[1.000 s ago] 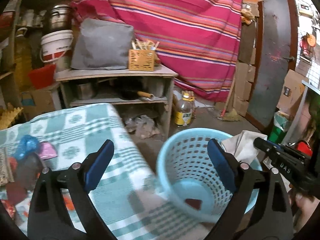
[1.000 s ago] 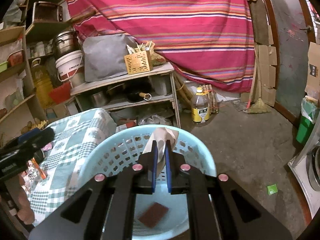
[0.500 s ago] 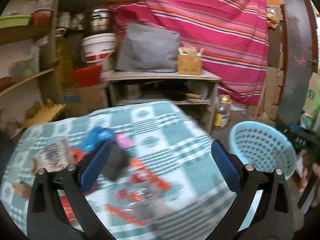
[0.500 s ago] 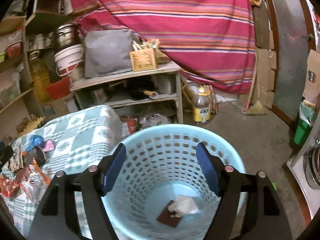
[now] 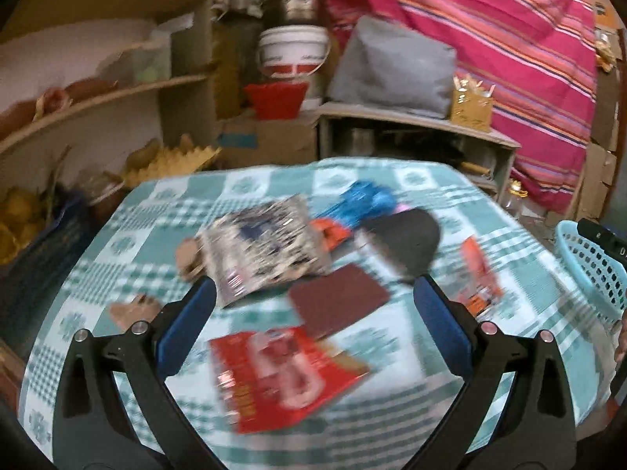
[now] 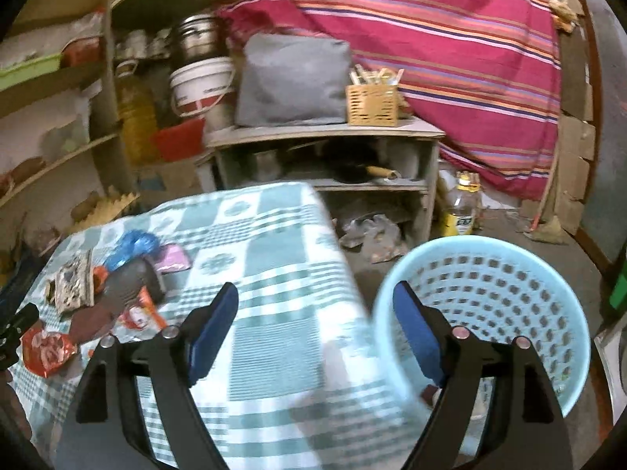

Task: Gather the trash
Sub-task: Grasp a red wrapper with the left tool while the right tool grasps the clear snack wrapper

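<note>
Checkered table (image 5: 392, 423) carrying scattered wrappers; left claw (image 5: 313, 321) gaping wide, empty, over red wrapper (image 5: 286, 376); right claw (image 6: 315, 329), jaws just opening, empty, beside blue basket (image 6: 509, 258).

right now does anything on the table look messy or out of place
Yes. Loose wrappers lie scattered on the checked tablecloth: a red packet, a silvery printed packet, a dark brown square and a blue crumpled piece. The blue basket stands off the table's edge.

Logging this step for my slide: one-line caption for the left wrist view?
Open left tool over wrappers scattered on the checked tablecloth, basket at right edge.
</note>
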Motion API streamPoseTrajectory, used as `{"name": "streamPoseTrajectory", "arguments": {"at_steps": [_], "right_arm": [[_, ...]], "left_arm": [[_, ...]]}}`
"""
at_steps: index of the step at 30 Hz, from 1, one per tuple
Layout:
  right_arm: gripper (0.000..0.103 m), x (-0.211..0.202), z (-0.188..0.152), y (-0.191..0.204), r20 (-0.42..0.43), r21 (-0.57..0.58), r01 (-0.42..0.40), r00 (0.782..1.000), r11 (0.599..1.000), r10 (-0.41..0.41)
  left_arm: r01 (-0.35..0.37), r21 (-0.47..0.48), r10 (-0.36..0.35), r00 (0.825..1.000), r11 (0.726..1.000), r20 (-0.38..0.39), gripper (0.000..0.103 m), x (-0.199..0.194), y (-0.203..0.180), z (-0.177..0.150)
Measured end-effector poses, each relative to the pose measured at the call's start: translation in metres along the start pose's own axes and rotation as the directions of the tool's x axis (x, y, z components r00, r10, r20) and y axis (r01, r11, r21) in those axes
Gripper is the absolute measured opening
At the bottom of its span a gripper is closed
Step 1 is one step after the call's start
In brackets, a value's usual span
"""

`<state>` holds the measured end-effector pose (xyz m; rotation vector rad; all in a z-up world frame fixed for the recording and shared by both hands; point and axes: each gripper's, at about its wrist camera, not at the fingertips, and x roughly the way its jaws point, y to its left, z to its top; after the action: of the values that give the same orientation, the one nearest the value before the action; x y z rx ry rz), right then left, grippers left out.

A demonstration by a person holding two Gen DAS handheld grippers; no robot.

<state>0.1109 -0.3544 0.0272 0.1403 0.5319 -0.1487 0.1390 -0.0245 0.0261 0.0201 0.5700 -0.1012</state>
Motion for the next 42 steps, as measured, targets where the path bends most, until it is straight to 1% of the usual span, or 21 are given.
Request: {"name": "streamPoseTrajectory", "arguments": {"at_steps": [6,8,12,14,16,17,19,20,21,22,23,24,25,27,28,31,33,37,42], "right_arm": [[0.080,0.008,-0.005,0.031,-0.023,-0.039,-0.035,0.999,0.999,0.034],[0.080,0.011,-0.005,0.036,-0.029,-0.044,-0.044,0.999,0.998,0.043],[0.080,0.014,-0.005,0.048,-0.029,-0.051,-0.056,0.998,0.997,0.055],[0.080,0.015,-0.005,0.052,-0.029,-0.054,-0.062,0.998,0.997,0.061],[0.080,0.017,-0.006,0.058,-0.033,-0.064,-0.067,0.997,0.996,0.065],[0.080,0.017,-0.007,0.061,-0.035,-0.072,-0.069,0.997,0.995,0.067],[0.080,0.018,-0.009,0.065,-0.039,-0.091,-0.068,0.997,0.993,0.065],[0.080,0.018,-0.010,0.067,-0.040,-0.097,-0.068,0.997,0.993,0.064],[0.080,0.019,-0.011,0.069,-0.041,-0.104,-0.067,0.997,0.992,0.064],[0.080,0.018,-0.011,0.070,-0.041,-0.107,-0.068,0.997,0.992,0.064],[0.080,0.018,-0.012,0.071,-0.042,-0.109,-0.068,0.997,0.992,0.063],[0.080,0.019,-0.012,0.071,-0.043,-0.110,-0.067,0.997,0.992,0.063],[0.080,0.019,-0.012,0.070,-0.045,-0.111,-0.067,0.997,0.992,0.062],[0.080,0.019,-0.012,0.069,-0.047,-0.109,-0.067,0.997,0.992,0.062],[0.080,0.019,-0.012,0.069,-0.048,-0.108,-0.067,0.997,0.992,0.062],[0.080,0.020,-0.013,0.069,-0.054,-0.109,-0.070,0.996,0.992,0.065],[0.080,0.020,-0.013,0.069,-0.060,-0.105,-0.084,0.995,0.991,0.078],[0.080,0.024,-0.016,0.074,-0.078,-0.098,-0.120,0.991,0.988,0.112],[0.080,0.034,-0.022,0.092,-0.134,-0.134,-0.168,0.980,0.977,0.150]], "left_arm": [[0.000,-0.053,-0.005,0.995,0.999,-0.096,0.097,0.010,0.040,-0.022],[0.014,-0.078,-0.024,0.991,0.997,-0.133,0.097,0.015,0.050,-0.028],[0.046,-0.119,-0.066,0.983,0.992,-0.169,0.096,0.023,0.061,-0.036],[0.056,-0.122,-0.078,0.980,0.991,-0.183,0.091,0.026,0.063,-0.038],[0.074,-0.123,-0.098,0.974,0.990,-0.203,0.079,0.030,0.063,-0.040],[0.089,-0.123,-0.114,0.970,0.988,-0.215,0.075,0.032,0.062,-0.042],[0.112,-0.121,-0.137,0.965,0.986,-0.225,0.060,0.034,0.061,-0.042],[0.120,-0.116,-0.144,0.964,0.986,-0.225,0.055,0.034,0.060,-0.042],[0.122,-0.109,-0.143,0.964,0.987,-0.223,0.046,0.033,0.058,-0.042],[0.121,-0.105,-0.141,0.965,0.987,-0.220,0.040,0.032,0.058,-0.041],[0.122,-0.099,-0.141,0.966,0.988,-0.215,0.036,0.031,0.056,-0.040],[0.121,-0.094,-0.139,0.968,0.988,-0.211,0.026,0.030,0.056,-0.039],[0.120,-0.090,-0.136,0.969,0.989,-0.207,0.021,0.029,0.055,-0.038],[0.124,-0.088,-0.140,0.971,0.988,-0.193,0.019,0.026,0.056,-0.036],[0.124,-0.084,-0.138,0.973,0.989,-0.186,0.014,0.025,0.055,-0.035],[0.108,-0.053,-0.115,0.981,0.993,-0.159,0.007,0.018,0.052,-0.030],[0.096,-0.049,-0.102,0.986,0.994,-0.135,0.004,0.013,0.053,-0.025],[0.066,-0.055,-0.070,0.994,0.996,-0.082,0.002,0.003,0.055,-0.015],[0.059,-0.061,-0.062,0.997,0.996,-0.039,0.002,-0.004,0.055,-0.006]]}}
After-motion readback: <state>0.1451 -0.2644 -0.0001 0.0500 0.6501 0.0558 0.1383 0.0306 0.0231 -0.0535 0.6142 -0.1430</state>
